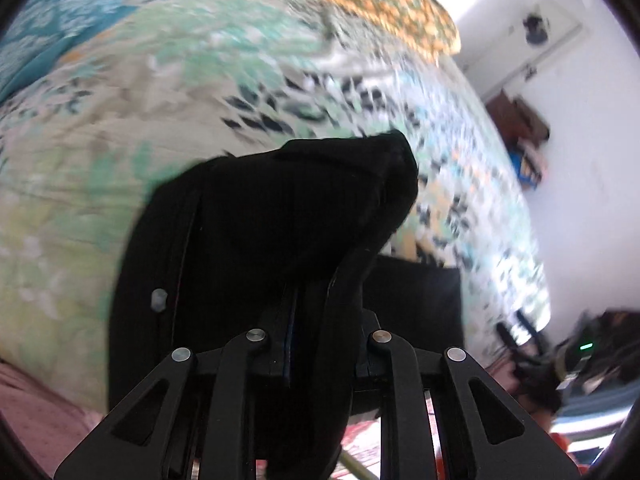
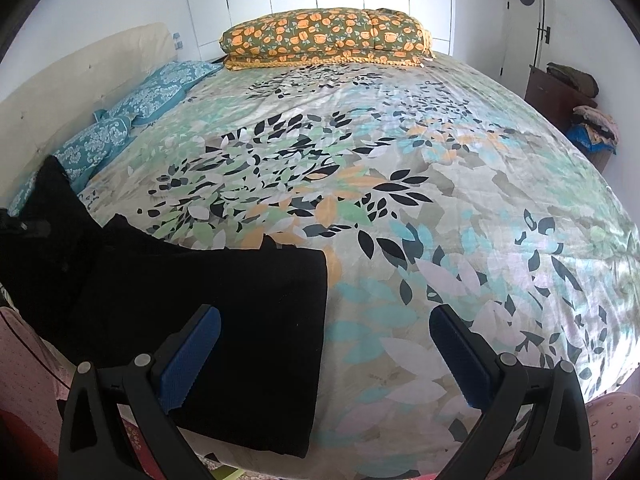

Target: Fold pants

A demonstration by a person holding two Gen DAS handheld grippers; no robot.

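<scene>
The black pants (image 2: 224, 304) lie on the near left part of the bed, partly folded, with one edge running toward the bed's front edge. My left gripper (image 1: 308, 304) is shut on a bunched fold of the pants (image 1: 280, 216) and holds it lifted above the bed; the view is blurred. It shows at the far left of the right wrist view (image 2: 24, 228). My right gripper (image 2: 324, 344) is open and empty, above the pants' right edge, its blue pads (image 2: 192, 356) wide apart.
The bed (image 2: 460, 208) has a leaf-patterned cover. A folded orange floral quilt (image 2: 328, 36) lies at the far side, blue pillows (image 2: 132, 108) at the left by the headboard. A dark cabinet with clothes (image 2: 572, 96) stands at the right wall.
</scene>
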